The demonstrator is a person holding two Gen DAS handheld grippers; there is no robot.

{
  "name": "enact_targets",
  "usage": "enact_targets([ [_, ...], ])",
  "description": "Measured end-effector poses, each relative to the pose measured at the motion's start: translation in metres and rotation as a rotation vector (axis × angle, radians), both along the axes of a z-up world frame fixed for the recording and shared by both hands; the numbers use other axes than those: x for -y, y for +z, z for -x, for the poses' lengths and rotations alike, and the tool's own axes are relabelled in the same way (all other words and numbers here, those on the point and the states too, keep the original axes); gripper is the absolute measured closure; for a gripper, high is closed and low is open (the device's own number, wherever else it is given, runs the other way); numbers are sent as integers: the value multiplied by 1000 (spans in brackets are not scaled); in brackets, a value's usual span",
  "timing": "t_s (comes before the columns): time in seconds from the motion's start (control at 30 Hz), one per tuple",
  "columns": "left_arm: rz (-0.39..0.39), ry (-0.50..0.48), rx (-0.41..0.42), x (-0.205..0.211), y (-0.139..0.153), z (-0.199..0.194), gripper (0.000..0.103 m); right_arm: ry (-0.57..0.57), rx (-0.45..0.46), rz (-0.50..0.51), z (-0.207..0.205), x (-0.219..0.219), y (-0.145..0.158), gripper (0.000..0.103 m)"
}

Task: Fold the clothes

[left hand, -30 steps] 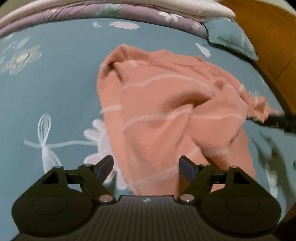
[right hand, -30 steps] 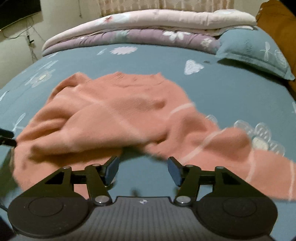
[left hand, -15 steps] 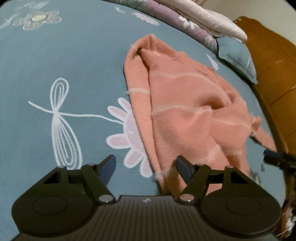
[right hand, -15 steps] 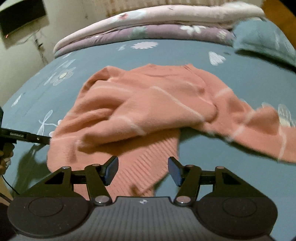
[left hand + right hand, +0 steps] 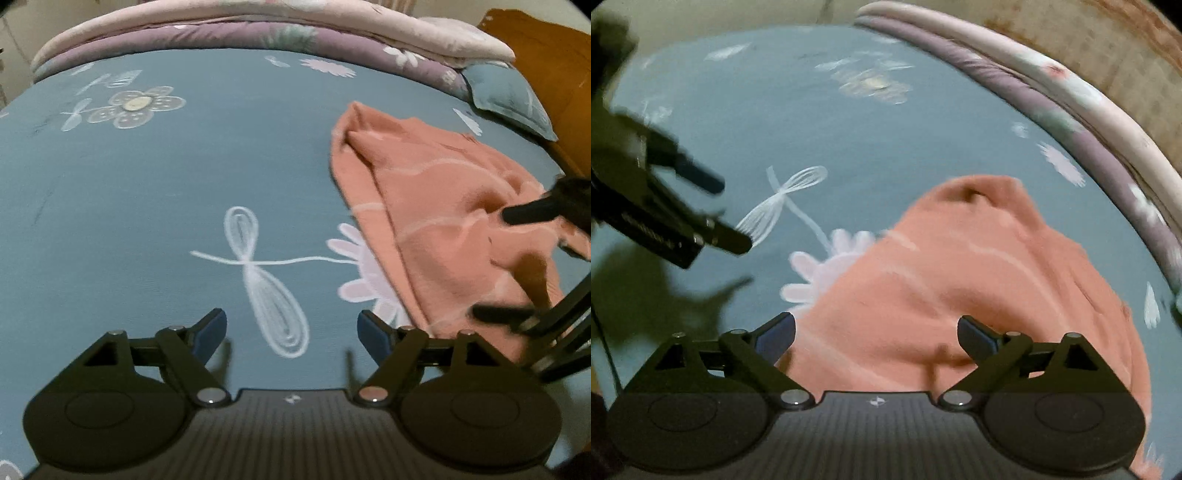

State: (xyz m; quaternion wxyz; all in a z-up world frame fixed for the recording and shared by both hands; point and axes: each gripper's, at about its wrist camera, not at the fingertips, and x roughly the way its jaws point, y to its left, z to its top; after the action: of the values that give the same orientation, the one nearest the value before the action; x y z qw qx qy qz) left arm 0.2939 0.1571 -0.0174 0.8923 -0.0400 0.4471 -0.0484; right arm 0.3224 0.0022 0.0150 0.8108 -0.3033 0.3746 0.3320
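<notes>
Nearest in the left wrist view, the left gripper [image 5: 291, 332] hangs with its jaws spread wide over bare teal bedsheet [image 5: 147, 206], nothing between the blue pads; a white dragonfly print [image 5: 266, 280] lies just ahead at 12 o'clock, with open sheet running on toward 10 and 11 o'clock. The salmon sweater [image 5: 443, 221] lies crumpled at 2 o'clock, its near edge just beside the left gripper's right-hand finger and covering part of a white flower print [image 5: 362, 273].

The right gripper [image 5: 875, 332] hovers over the sweater [image 5: 960, 288], jaws wide apart and gripping nothing, blurred by motion. Its dark fingers enter the left view at 3 o'clock, above the cloth.

Farther off, folded purple and pink quilts [image 5: 258, 33] line the bed's far edge at 12 o'clock, a teal pillow [image 5: 509, 99] and wooden headboard [image 5: 554, 59] at 1 to 2 o'clock.
</notes>
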Motion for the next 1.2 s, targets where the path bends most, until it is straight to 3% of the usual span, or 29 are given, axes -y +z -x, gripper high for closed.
enact_targets([
  [0.2, 9, 29, 1, -10, -1, 7, 24, -23, 106, 199, 1, -22, -29, 3],
  [0.37, 33, -5, 11, -4, 2, 4, 24, -119, 109, 192, -12, 24, -13, 0],
  [0.63, 80, -163, -2, 44, -1, -8, 23, -316, 61, 87, -50, 102, 2, 0],
  [0.83, 198, -259, -46, 77, -15, -13, 23, -360, 28, -5, -54, 131, 6, 0],
  [1.0, 353, -207, -126, 73, -36, -16, 24, -337, -12, -97, -45, 144, 10, 0],
  [1.2, 472, -171, -103, 66, -46, -26, 26, -311, -76, -211, -40, 157, 12, 0],
])
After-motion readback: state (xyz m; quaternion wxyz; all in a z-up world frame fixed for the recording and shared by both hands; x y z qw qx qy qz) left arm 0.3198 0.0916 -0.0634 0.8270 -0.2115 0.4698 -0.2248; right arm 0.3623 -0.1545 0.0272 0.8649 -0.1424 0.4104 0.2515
